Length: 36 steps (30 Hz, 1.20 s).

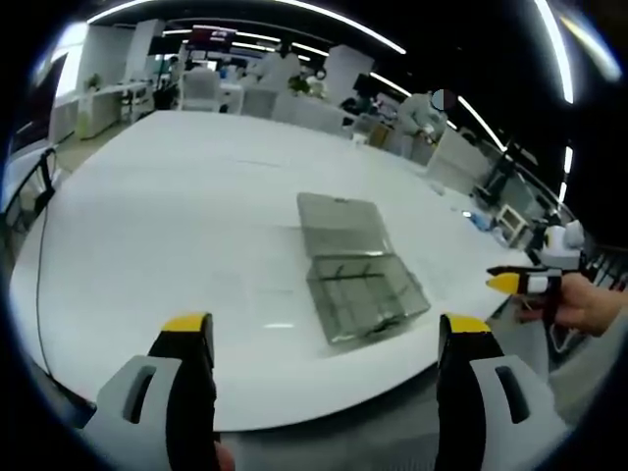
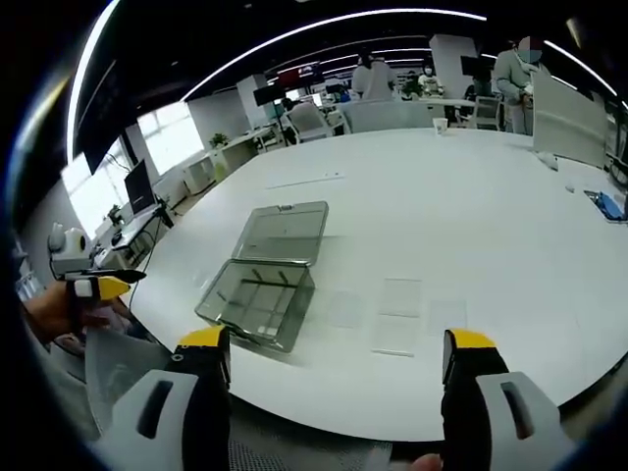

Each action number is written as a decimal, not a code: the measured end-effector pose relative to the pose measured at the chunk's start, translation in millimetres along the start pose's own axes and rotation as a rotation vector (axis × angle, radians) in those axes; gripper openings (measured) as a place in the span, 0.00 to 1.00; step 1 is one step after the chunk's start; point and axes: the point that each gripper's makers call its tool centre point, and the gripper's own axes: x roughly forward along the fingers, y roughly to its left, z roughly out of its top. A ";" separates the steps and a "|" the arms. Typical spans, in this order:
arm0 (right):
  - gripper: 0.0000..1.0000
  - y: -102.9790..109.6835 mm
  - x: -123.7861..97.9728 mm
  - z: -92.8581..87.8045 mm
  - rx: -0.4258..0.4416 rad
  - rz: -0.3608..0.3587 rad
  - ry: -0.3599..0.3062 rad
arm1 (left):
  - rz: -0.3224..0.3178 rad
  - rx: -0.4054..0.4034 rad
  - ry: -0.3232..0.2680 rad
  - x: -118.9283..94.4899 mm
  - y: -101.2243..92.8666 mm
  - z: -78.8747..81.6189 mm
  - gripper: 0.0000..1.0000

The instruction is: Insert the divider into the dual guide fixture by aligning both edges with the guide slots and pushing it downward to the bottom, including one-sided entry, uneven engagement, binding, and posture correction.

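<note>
Grippers, left point(image 1: 326, 339) and right point(image 2: 334, 353), wide open and empty, should first lift 1 clear divider point(image 2: 400, 296) squarely, beside the open box point(image 2: 258, 294) on the table point(image 2: 471, 196).

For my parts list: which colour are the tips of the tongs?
Yellow tips on grey and black tongs, best seen in the right gripper view; the left tongs match.

both views face the table point(image 1: 147, 226) from its edge, sharing the open clear box point(image 2: 265, 275)

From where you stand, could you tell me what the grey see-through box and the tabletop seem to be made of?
The open grey see-through box looks like smoky clear plastic: the table shows through it. The white tabletop seems a smooth laminate with soft glare, though that is uncertain.
</note>
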 end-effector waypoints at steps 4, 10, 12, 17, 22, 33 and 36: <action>0.87 0.0 -0.2 -0.1 0.000 0.000 0.002 | -0.002 -0.006 0.001 0.3 0.0 0.4 0.93; 0.87 0.2 -0.3 -0.4 -0.003 -0.003 0.002 | -0.005 -0.007 0.004 1.3 -0.5 0.1 0.93; 0.87 0.5 -0.3 -0.5 -0.002 -0.003 0.004 | -0.004 -0.007 0.003 1.8 0.0 0.4 0.93; 0.87 0.3 -0.4 -0.7 -0.003 -0.005 0.005 | -0.007 -0.012 -0.001 3.1 0.3 1.0 0.93; 0.87 -0.2 0.2 -1.3 -0.006 -0.005 0.009 | -0.007 -0.013 0.002 4.2 1.7 0.9 0.92; 0.86 -0.1 1.1 -1.4 -0.007 -0.004 0.014 | -0.011 -0.013 0.007 5.1 1.5 -0.4 0.92; 0.86 1.2 1.4 -2.1 -0.008 -0.001 0.018 | -0.013 -0.013 0.009 5.5 1.3 -0.8 0.91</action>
